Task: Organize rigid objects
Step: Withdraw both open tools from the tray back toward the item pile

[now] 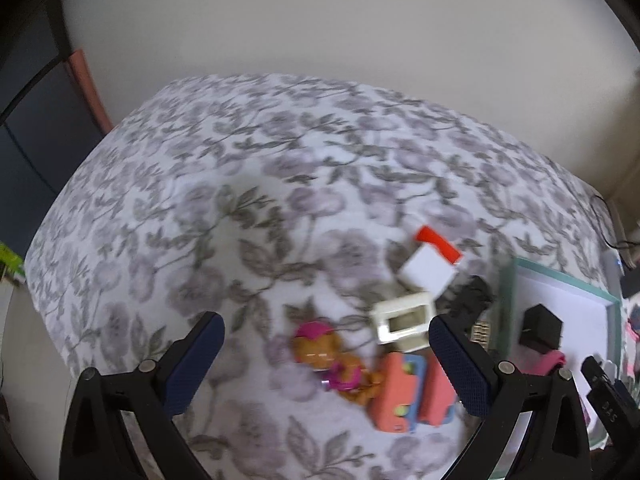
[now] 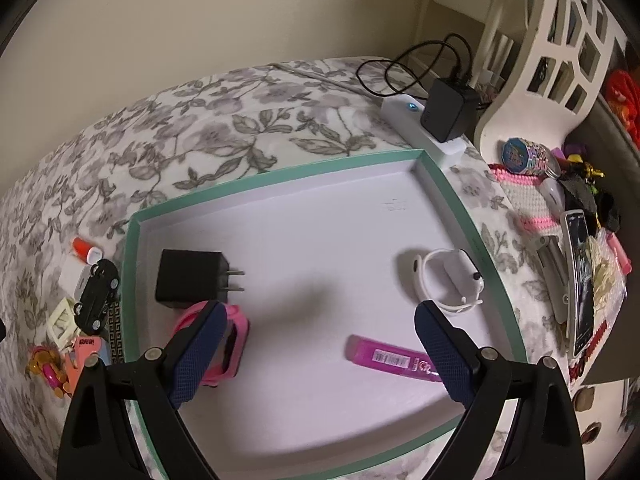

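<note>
Mid-sort: both grippers empty, jaws wide, loose toys waiting outside the tray.

Left gripper [image 1: 326, 354] hovers over the bed [image 1: 200, 200] pile just off the tray's [image 2: 280, 172] left edge: doll [image 1: 320, 354], orange toy [image 1: 400, 392], cream block [image 1: 404, 320], toy car [image 2: 96, 292]. Next probably calls for closing on one and carrying it in. Right gripper [image 2: 318, 350] hangs over the tray, which holds charger [image 2: 188, 280], pink watch [image 2: 236, 336], white watch [image 2: 448, 280], pink marker [image 2: 392, 358].
</note>
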### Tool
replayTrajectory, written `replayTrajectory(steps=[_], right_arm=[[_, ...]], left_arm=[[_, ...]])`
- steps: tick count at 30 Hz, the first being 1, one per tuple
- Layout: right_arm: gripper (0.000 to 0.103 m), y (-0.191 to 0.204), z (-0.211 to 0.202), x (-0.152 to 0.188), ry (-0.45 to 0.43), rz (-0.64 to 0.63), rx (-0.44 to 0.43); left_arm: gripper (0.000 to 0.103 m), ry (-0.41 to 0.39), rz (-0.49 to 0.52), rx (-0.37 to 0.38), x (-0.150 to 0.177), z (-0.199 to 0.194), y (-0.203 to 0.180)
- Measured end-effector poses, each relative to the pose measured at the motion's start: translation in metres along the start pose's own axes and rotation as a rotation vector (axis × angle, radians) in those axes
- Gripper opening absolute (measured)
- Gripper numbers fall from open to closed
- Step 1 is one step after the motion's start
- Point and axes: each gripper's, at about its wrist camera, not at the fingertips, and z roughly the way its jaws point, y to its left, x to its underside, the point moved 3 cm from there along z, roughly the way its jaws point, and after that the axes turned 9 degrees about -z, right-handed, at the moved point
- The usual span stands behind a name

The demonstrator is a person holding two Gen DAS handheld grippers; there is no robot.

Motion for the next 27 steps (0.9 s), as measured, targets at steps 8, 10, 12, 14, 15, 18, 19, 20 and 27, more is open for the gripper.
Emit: replayTrajectory(steps=[8,10,12,14,15,18,19,20,27], right_arm=[[0.095,0.023,-0.016,0.000,-0.035,-0.032,-0.002],[0.095,0.031,-0.019,0.000,-0.040,-0.048,-0.003],[0.095,0.038,-0.020,0.000,-0.043,-0.058,-0.008],[0.095,0.046,-0.022,0.001,-0.046,-0.064,-0.014],[0.095,0.050,-0.023,0.001,-0.049,-0.067,-0.018],[0.095,0.066,-0.026,0.003,-0.057,-0.092,-0.032],[0.095,0.073,-0.027,0.003,-0.059,-0.106,-0.035],[0.095,0.079,-0.028,0.004,-0.059,-0.116,-0.038],[0.095,0.128,-0.032,0.012,-0.063,-0.198,-0.125]], left_arm=[[0.103,0.038,-0.095,-0.012,-0.009,0.007,0.040],[0.103,0.042,-0.112,-0.013,-0.011,0.009,0.048],[0.103,0.045,-0.127,-0.006,-0.013,0.010,0.056],[0.103,0.053,-0.146,0.007,-0.016,0.011,0.064],[0.103,0.056,-0.154,0.009,-0.017,0.012,0.068],[0.103,0.056,-0.178,0.004,-0.020,0.012,0.080],[0.103,0.056,-0.188,0.003,-0.022,0.012,0.084],[0.103,0.056,-0.200,0.004,-0.023,0.012,0.090],[0.103,0.058,-0.269,0.000,-0.028,0.014,0.119]])
